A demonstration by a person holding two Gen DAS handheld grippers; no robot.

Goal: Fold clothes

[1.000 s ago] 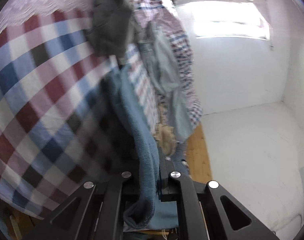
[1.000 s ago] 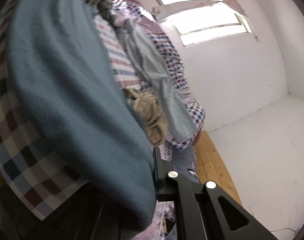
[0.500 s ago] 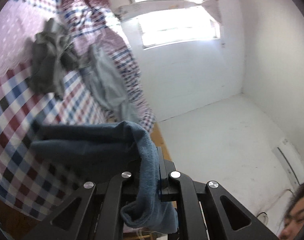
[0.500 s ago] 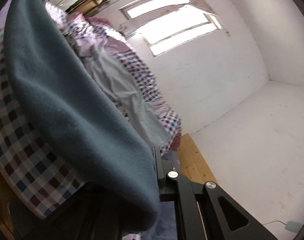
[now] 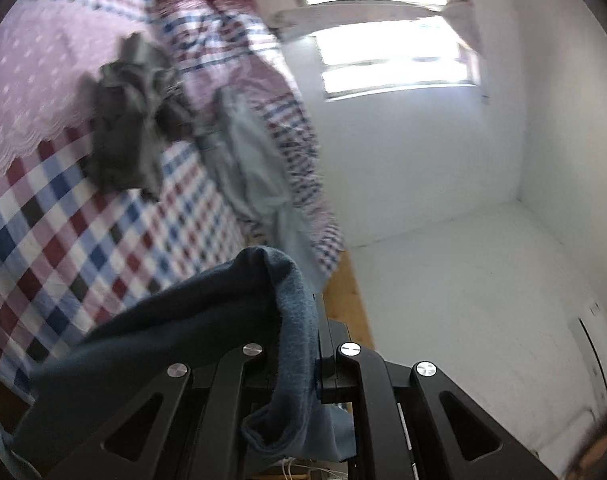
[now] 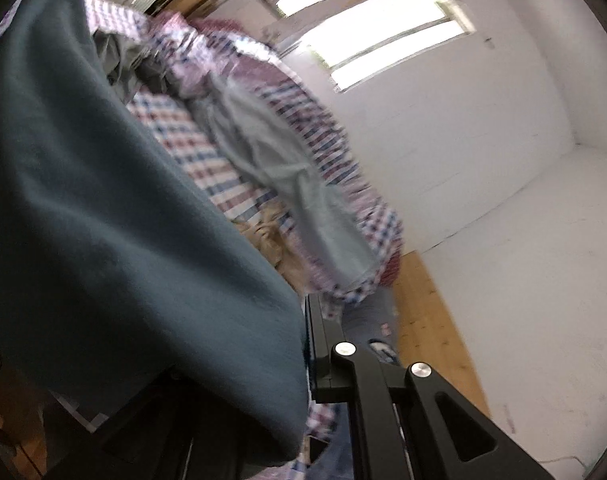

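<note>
My left gripper (image 5: 297, 344) has its jaws pressed together on a fold of the blue fleece garment (image 5: 207, 312); the cloth runs up between the two fingers, loops over their tips and hangs down behind them, with the rest trailing off to the lower left above the checked bedsheet (image 5: 83, 248).

On my right gripper (image 6: 303, 344) I can see only one finger (image 6: 317, 344) with the blue fleece garment (image 6: 103, 220) lying against its inner face. The fleece drapes over where the other finger would be, so I cannot tell how far those jaws are closed.

The left view gives me what the right one hides: a crumpled dark grey garment (image 5: 131, 120) lying on the sheet just below a pink lace-edged cover (image 5: 35, 92), and a pale grey-blue garment (image 5: 251, 160) running along the bed's edge beside a rumpled plaid quilt (image 5: 287, 120).

The right view alone shows a tan garment (image 6: 271, 240) bunched just beyond the fleece's edge, the wooden floor (image 6: 427, 312) past the foot of the bed, and wooden furniture at the top left, too blurred to name. Both views take in the bright window (image 5: 387, 60).
</note>
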